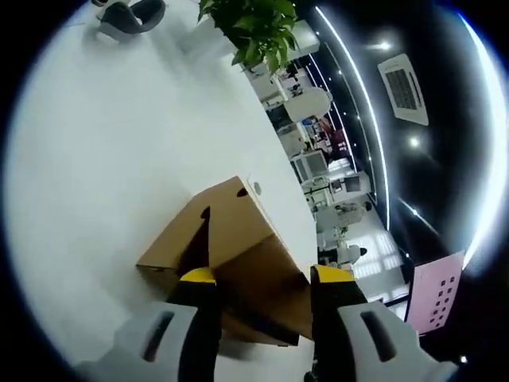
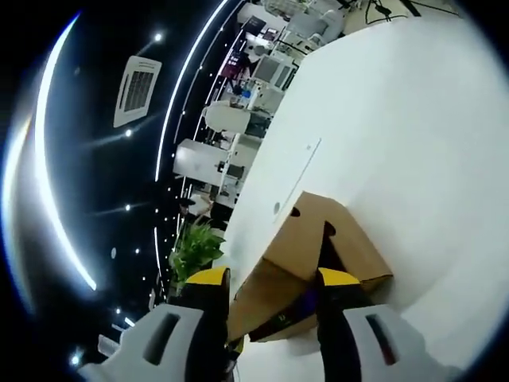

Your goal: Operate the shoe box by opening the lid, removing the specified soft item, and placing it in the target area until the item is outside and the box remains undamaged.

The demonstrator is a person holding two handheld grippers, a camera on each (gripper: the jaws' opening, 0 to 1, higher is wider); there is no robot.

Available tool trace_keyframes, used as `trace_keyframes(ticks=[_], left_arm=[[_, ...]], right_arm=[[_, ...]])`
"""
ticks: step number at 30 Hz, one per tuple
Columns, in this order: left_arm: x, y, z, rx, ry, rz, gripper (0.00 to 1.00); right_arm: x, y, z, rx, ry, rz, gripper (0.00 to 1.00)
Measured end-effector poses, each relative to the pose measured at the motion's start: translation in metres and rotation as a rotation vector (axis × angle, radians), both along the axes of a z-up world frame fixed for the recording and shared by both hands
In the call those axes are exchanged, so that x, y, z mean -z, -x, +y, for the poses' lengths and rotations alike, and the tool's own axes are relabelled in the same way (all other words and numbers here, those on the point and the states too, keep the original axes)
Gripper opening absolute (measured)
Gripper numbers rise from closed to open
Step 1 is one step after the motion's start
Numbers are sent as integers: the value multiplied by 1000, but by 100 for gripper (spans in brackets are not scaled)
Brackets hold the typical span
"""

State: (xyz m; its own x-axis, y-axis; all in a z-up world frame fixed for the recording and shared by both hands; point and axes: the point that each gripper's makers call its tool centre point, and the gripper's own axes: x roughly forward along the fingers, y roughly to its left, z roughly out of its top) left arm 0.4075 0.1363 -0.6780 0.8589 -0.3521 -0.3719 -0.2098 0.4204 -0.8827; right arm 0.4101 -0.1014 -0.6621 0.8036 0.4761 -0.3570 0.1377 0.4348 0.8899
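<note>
L gripper point(image 1: 265, 278): yellow-tipped fingers point(image 1: 197, 276) spread, nothing pinched, box point(image 1: 238, 247) lies just past them in the gap. R gripper point(image 2: 273, 278): fingers point(image 2: 208, 278) spread too, one either side of the box point(image 2: 326, 243), the right-hand finger looks to be at its edge; can't tell if touching.

Box is brown cardboard, sits on a white bench point(image 1: 119, 159) close to the bench's edge. Lid looks partly lifted or tilted in the left gripper view, w/ a dark gap beneath near the fingers. In the right gripper view sth dark and purplish point(image 2: 305, 305) shows at the box's near opening; can't tell what it is.

Farther off on the bench: a dark grey object point(image 1: 131, 14) at the far end, well apart from the box. Green plant point(image 1: 258, 28) beyond the bench edge. Behind: office desks w/ monitors point(image 1: 314, 163), a pink panel point(image 1: 434, 290), dark ceiling w/ light strips and a vent point(image 1: 404, 87).
</note>
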Motion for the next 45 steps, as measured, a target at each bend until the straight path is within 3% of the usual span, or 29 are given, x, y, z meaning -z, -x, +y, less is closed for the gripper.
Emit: trace_keyframes(ticks=[7,14,20,24,28,30,33,36,39,44,45], left_arm=[[-1,-2,1,-2,27,0,43],[-4,-3,1,-2,48,-11,49],[-8,-5,2,-5,57,-26,50],[-9,-6,0,4,59,-29,53],[-12,-8,1,-6,73,-36,52],[-14,-10,2,-7,76,-39,52],[-14,-11,3,0,78,-34,52],[-15,-11,3,-1,79,-37,52],[-15,-11,3,2,79,-35,51],[-18,-12,2,12,81,-40,49],[-19,-12,2,16,82,-41,49]], right_arm=[[0,0,1,-17,26,-18,43],[-4,0,9,-56,40,-53,52],[-12,2,12,-108,86,-132,58],[-19,6,17,-159,135,-201,68],[-20,11,11,-175,183,-236,61],[-17,15,3,-182,246,-255,58],[-17,18,-6,-214,321,-288,65],[-10,23,-15,-273,478,-314,65],[-9,25,-20,-275,524,-323,67],[-1,29,-31,-316,676,-343,61],[4,31,-34,-336,739,-342,58]])
